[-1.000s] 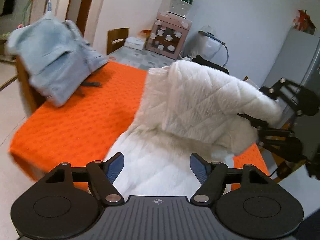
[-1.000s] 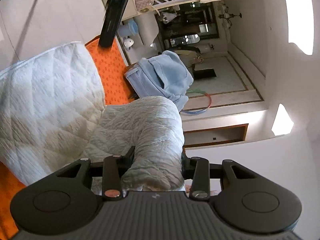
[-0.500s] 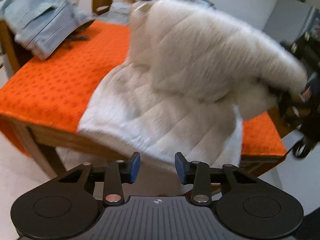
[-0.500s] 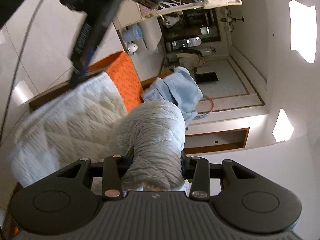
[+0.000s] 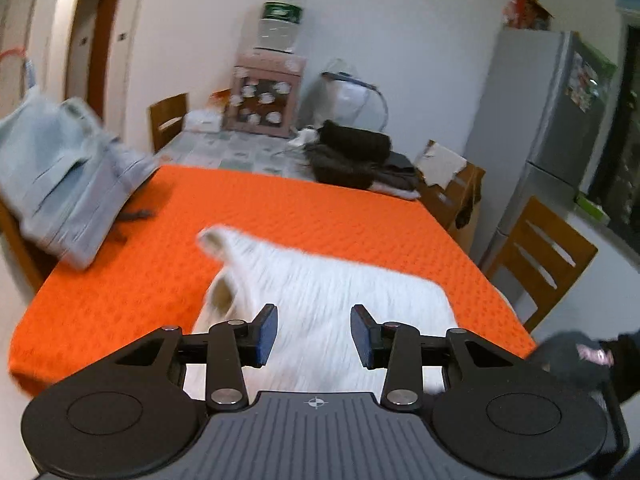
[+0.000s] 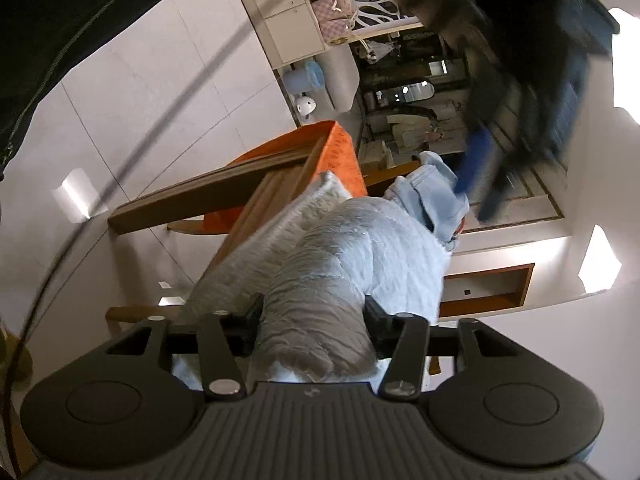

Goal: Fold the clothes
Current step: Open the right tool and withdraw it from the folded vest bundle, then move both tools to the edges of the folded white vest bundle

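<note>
The white quilted garment (image 5: 320, 300) is seen lying at the near edge of the table, on the orange tablecloth (image 5: 280, 216), with one fold laid over the rest and a thick bunch of it gathered between the fingers of the right gripper (image 6: 314, 320). Those jaws have just been opening, and the bunch is still between them; whether the pads still press on it cannot be told, since the cloth fills the gap. The left gripper (image 5: 313, 330) is held above the garment with its blue pads apart and nothing between them.

Risk now: if the bunch is let go while part of the garment overhangs the table edge, the fold could be dragged off and slide toward the floor. The cloth is thick and springy, so it could puff open again once it is released. It could also catch on a pad as the right gripper is drawn away, and the fold would be pulled askew.

Further out, light blue jeans (image 5: 68, 184) are draped at the far left of the table, and a dark pile of clothes (image 5: 352, 156) is seen beyond its far edge.

Writing: a green label is carried by the water bottle (image 5: 280, 14) on the dispenser, but nothing can be read. Stickers on the fridge (image 5: 560, 120) are too small to read.
</note>
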